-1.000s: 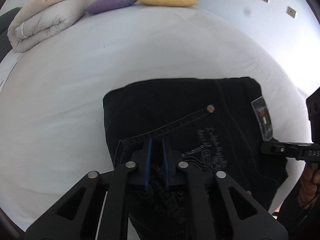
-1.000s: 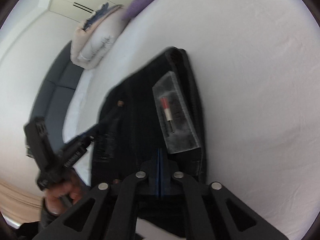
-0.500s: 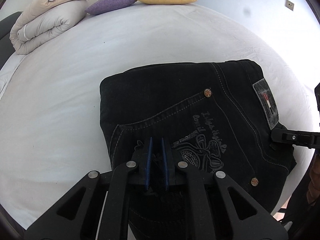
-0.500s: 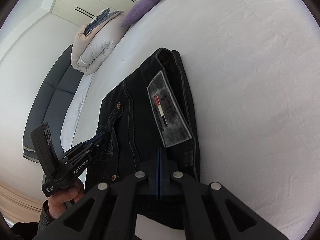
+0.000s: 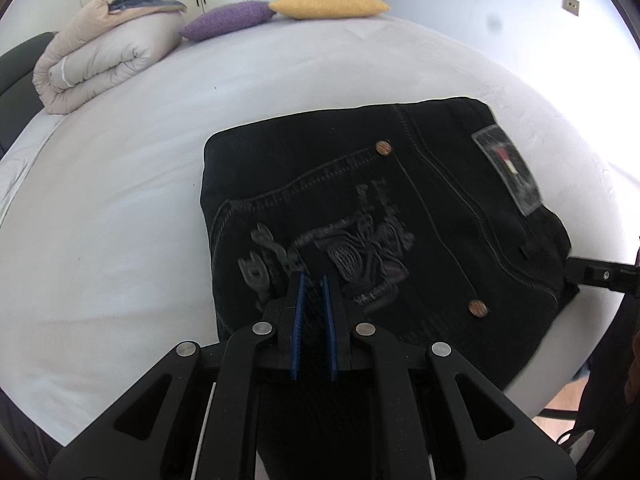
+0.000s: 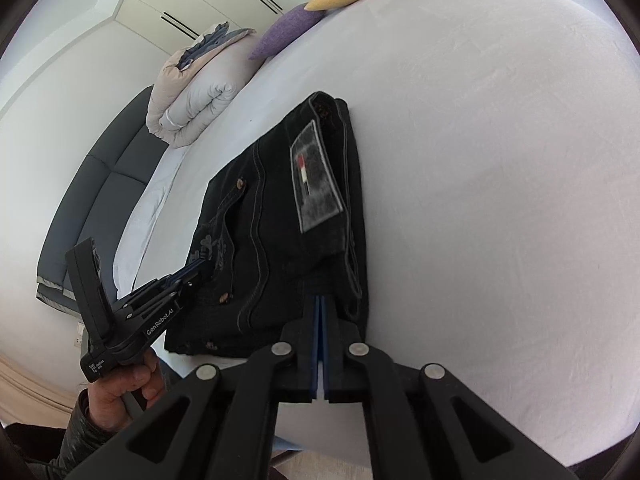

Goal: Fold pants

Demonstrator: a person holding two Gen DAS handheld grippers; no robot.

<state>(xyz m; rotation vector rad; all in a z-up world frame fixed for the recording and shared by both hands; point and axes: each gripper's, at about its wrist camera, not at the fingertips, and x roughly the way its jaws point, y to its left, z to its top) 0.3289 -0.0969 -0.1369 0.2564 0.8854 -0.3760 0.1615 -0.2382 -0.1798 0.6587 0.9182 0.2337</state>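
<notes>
At the near edge of the white bed, black pants lie folded into a compact block, back pocket with embroidery and grey patch facing up. Left gripper is clenched on dark fabric at the near edge of the pants; a hand grips its handle. Right gripper is clenched at the waistband end, fingers together, tips at the cloth; whether cloth is pinched cannot be told. Farther off, a rolled beige duvet at left. Farthest, a purple cushion and a yellow cushion.
</notes>
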